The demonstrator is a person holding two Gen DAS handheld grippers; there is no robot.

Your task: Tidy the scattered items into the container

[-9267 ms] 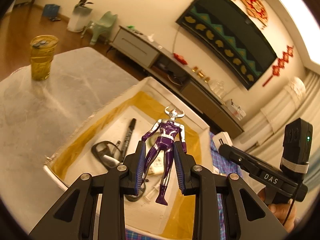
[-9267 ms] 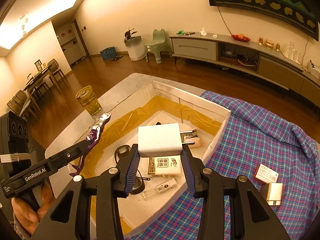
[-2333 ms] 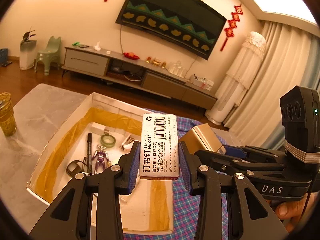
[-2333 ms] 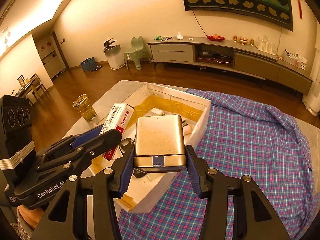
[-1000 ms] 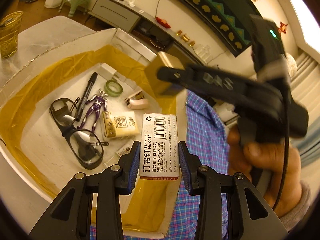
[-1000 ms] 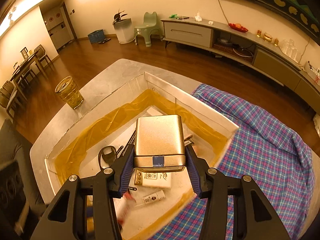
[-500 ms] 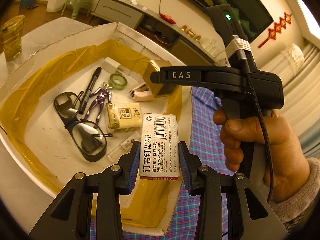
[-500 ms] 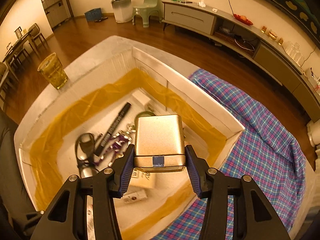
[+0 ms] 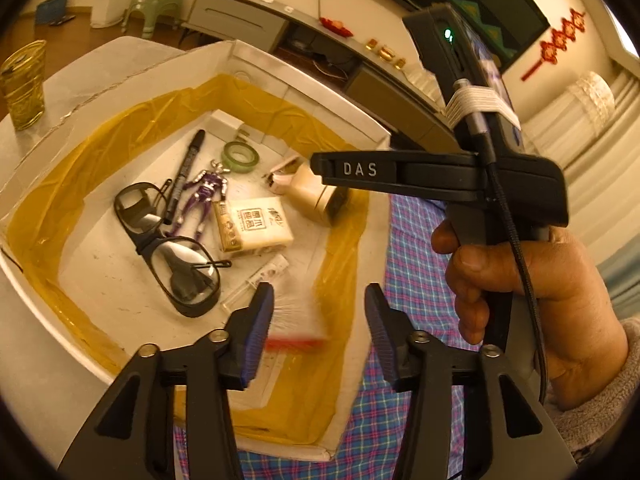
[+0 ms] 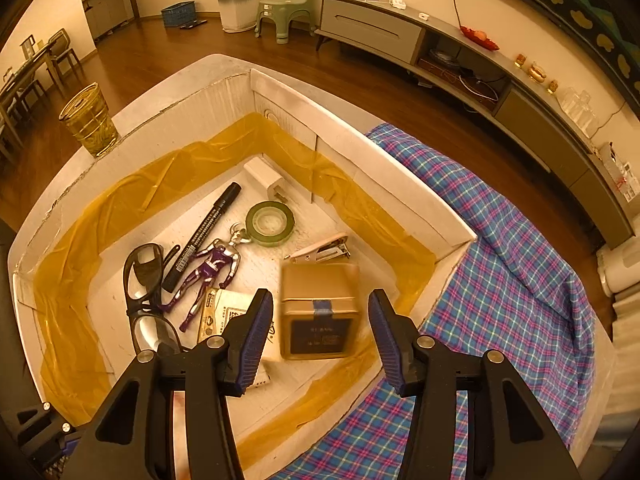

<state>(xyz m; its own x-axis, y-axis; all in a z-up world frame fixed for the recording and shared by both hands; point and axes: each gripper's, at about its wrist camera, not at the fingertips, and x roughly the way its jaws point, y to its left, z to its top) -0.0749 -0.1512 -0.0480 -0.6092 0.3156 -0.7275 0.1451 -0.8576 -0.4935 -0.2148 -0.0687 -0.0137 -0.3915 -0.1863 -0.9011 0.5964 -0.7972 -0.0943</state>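
Note:
The white box (image 9: 308,76) (image 10: 360,140), lined with yellow tape, holds glasses (image 9: 168,248), a black marker (image 10: 208,232), a purple figure (image 10: 212,268), a green tape roll (image 10: 270,222), a stapler (image 10: 324,252), a tissue pack (image 9: 252,228) and other small items. My left gripper (image 9: 318,320) is open above the box's near right part; the staples box (image 9: 298,320) is a blur falling between its fingers. My right gripper (image 10: 320,320) is open above the box; the gold tin (image 10: 318,308) lies below it, also blurred, inside the box.
A glass of yellowish liquid (image 10: 90,120) stands on the marble table left of the box. A blue plaid cloth (image 10: 500,260) covers the table to the right. The hand holding the right gripper (image 9: 520,272) is close on the right in the left wrist view.
Both grippers have opened. The staples box has dropped out of the left one and the gold tin out of the right one, both into the box.

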